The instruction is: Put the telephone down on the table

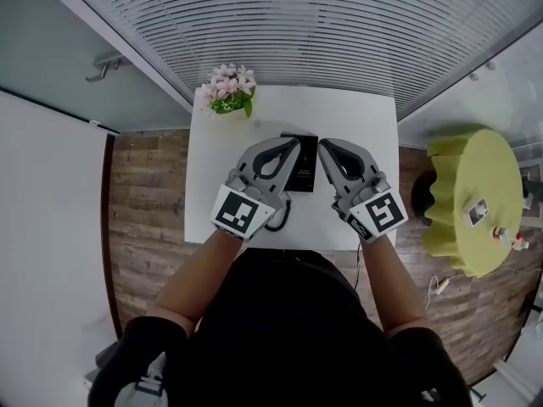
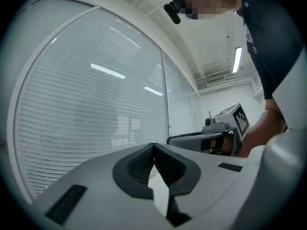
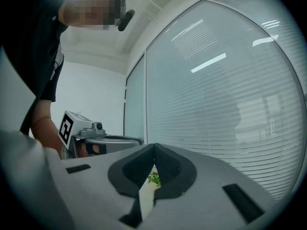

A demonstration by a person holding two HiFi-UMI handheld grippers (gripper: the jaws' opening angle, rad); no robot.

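A black telephone [image 1: 304,164] lies flat on the small white table [image 1: 356,117], and its dark coiled cord [image 1: 282,216] curls toward the near edge. My left gripper [image 1: 296,142] hangs over the phone's left side and my right gripper [image 1: 323,145] over its right side, both pointing away from me. They hide part of the phone. In the left gripper view my left gripper [image 2: 154,145] is shut with nothing between its pads. My right gripper [image 3: 154,146] is likewise shut and empty in the right gripper view. Each gripper view shows the other gripper beside it.
A pot of pink flowers [image 1: 228,89] stands at the table's far left corner. A glass wall with blinds [image 1: 322,24] runs behind the table. A round yellow-covered side table [image 1: 462,214] with small items stands to the right on the wooden floor.
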